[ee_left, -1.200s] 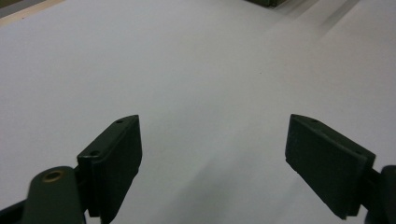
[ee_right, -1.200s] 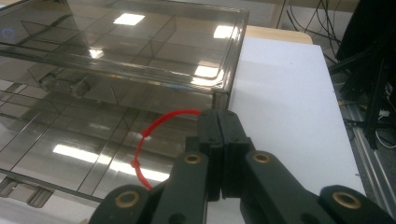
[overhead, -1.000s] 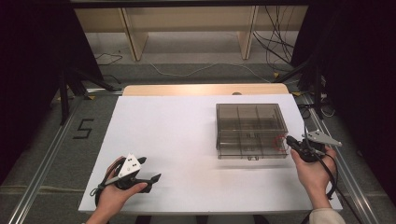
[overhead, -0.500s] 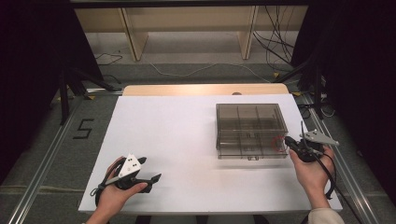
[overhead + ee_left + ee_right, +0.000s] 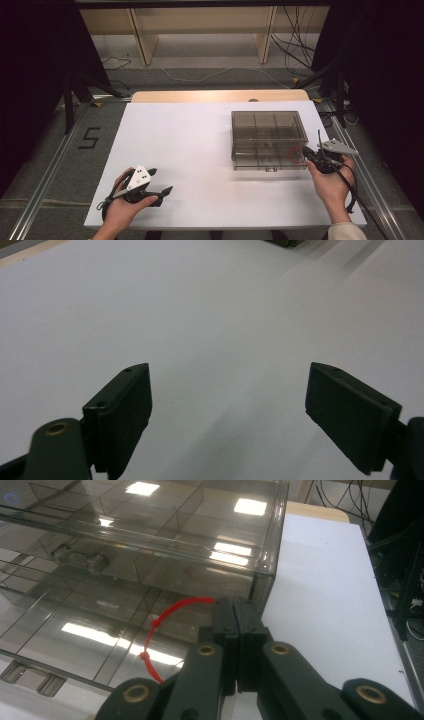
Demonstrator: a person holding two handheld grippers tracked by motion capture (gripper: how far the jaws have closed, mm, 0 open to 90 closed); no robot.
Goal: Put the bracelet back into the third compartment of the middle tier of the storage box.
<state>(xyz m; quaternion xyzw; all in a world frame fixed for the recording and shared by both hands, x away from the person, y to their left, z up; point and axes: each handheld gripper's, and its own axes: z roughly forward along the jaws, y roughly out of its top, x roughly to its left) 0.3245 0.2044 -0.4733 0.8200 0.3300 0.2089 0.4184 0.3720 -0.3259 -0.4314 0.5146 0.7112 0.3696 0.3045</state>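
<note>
The right gripper (image 5: 235, 630) — jaws pinched on a thin red looped zip tie (image 5: 165, 630) — sits at the near right corner of the smoky clear compartment box (image 5: 269, 140), while the left gripper (image 5: 162, 192), wide open and empty, rests well apart.

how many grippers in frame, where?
2. Left gripper, jaws open, sits low at the near left of the white table. Right gripper, jaws shut on a red tie, is at the near right corner of the smoked plastic box.
</note>
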